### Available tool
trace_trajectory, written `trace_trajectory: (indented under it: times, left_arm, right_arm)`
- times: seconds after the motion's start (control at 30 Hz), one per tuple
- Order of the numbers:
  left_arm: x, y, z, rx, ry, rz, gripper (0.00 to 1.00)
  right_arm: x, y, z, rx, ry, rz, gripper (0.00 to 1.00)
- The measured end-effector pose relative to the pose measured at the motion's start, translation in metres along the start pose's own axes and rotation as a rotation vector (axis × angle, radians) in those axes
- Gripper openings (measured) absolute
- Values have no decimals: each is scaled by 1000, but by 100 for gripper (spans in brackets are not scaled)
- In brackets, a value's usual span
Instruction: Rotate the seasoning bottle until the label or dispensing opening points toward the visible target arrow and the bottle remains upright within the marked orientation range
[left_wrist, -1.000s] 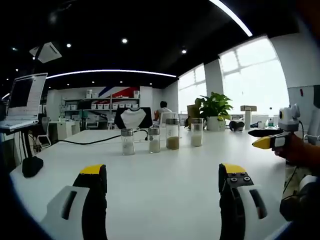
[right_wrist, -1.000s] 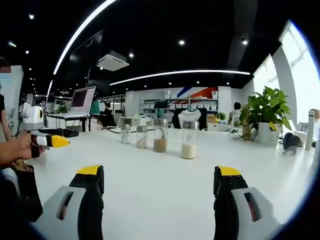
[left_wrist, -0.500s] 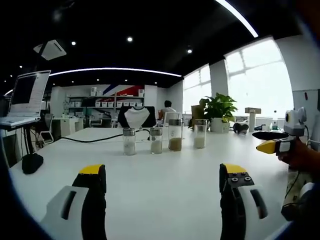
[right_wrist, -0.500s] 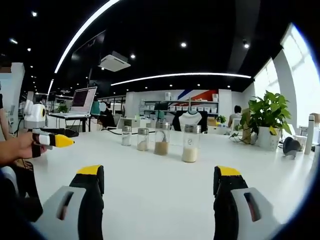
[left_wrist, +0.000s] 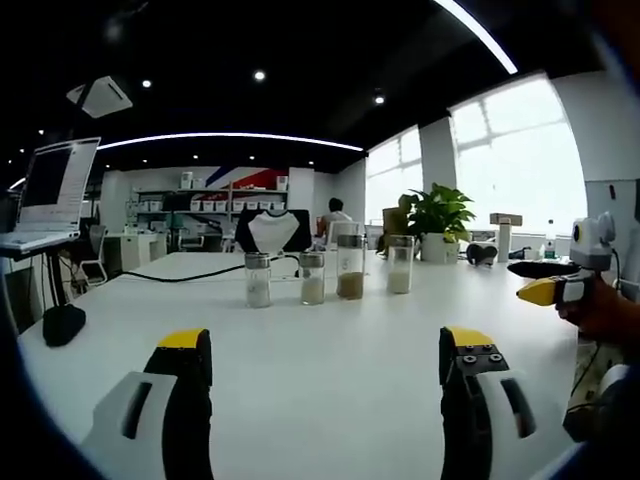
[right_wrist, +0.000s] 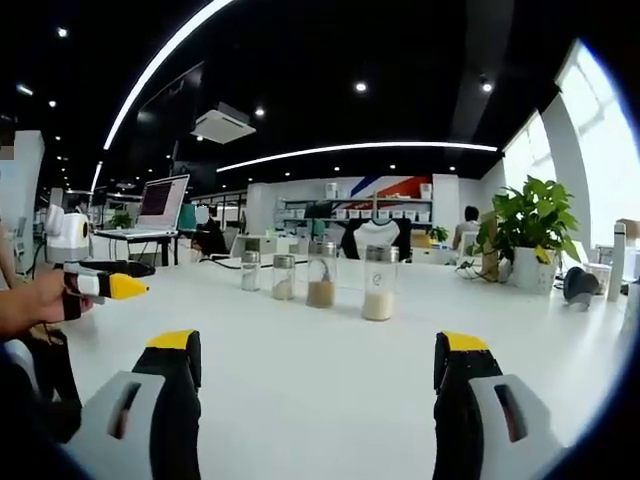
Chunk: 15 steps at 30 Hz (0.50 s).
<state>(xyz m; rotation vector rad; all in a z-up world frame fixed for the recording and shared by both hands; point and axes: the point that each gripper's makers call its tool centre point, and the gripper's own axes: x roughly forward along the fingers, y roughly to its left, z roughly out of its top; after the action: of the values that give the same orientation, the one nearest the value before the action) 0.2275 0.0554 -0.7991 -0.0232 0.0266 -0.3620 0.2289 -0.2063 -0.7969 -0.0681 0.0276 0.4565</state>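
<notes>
4 seasoning bottles stand upright in a row on the white worktop (left_wrist: 330, 370), well ahead of both grippers – at about 12 o'clock from the left gripper (left_wrist: 325, 360), and just left of 12 from the right gripper (right_wrist: 318, 365). In the right gripper view, the tall bottle with pale contents (right_wrist: 378, 283) ends the row on the right and looks nearest; beside it stands the tall bottle of brown seasoning (right_wrist: 321, 275), then 2 shorter bottles (right_wrist: 284, 277) toward 11 o'clock. Each bottle's long axis is vertical.

Both grippers hang above the worktop, fingers spread wide and gripping nothing. The right gripper seems slightly the closer to the row – a judgement, since the bottles look a little larger from there. No target arrow can be made out on the worktop, so which bottle is meant I cannot tell.

Nothing lies between fingers and bottles. Farther off: a black cable (left_wrist: 180, 281) behind the row, a laptop (left_wrist: 55, 195) at 10 o'clock, a potted plant (left_wrist: 435, 218) at 1 o'clock.
</notes>
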Motion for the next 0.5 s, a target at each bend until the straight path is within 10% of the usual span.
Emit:
trace_trajectory:
  times: [0.5]
  left_arm:
    - [-2,1,10,12,-15,8,99]
  right_arm:
    - [2,-8,11,76,-57,-77,99]
